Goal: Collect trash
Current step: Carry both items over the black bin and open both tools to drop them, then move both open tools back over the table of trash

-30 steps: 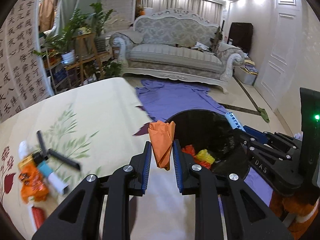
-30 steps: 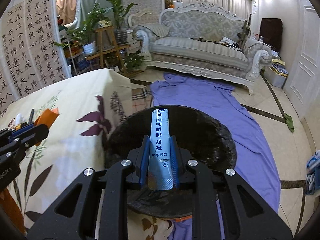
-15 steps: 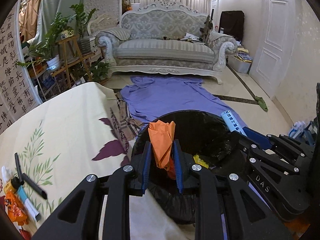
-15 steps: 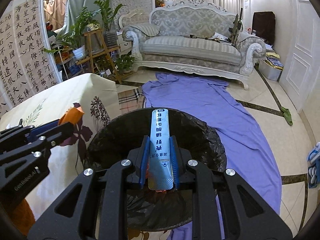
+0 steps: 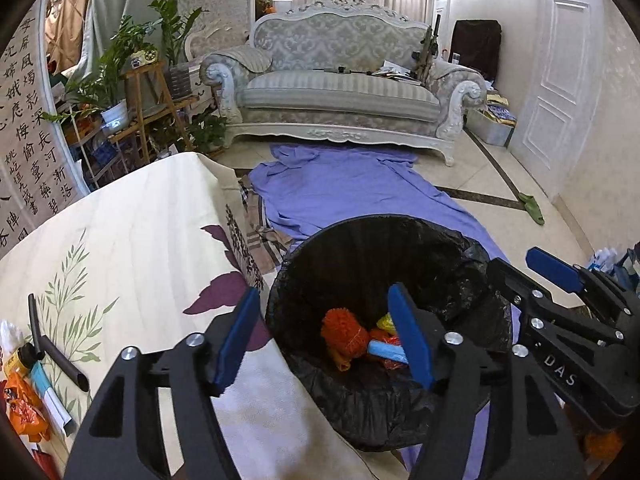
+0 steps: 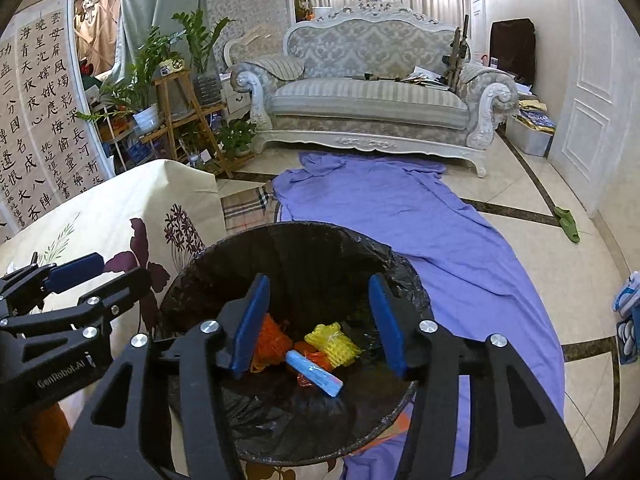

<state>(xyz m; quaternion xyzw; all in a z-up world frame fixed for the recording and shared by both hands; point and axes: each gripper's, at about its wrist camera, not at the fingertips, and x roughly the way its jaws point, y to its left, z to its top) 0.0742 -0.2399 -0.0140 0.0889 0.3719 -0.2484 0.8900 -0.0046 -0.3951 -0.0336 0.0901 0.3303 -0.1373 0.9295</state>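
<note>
both hand-held grippers are hanging over the bin (image 5: 476,256) with their jaws spread wide and nothing between them: the left hand-held gripper (image 5: 324,336) is sitting above the bin's near-left rim, the right hand-held gripper (image 6: 318,320) above its middle. the trash is lying at the bottom of the black liner: an orange wrapper (image 5: 346,334), a yellow foam net (image 6: 330,338) and a light blue tube (image 6: 314,368) resting across the red scraps. so part of the collecting looks done, but more is waiting on the desk (image 5: 132,240) to the left: two black tubes (image 5: 64,362), an orange packet (image 5: 22,404) and a pale blue-and-white tube (image 5: 50,394), all near the desk's left edge. i judge another trip to the desk is needed. readable writing: "das" on the right gripper's body, "genrobot.ai" on the left one, and columns of chinese calligraphy on the wall hanging (image 6: 36,120); the tube's label is too small to read.
</note>
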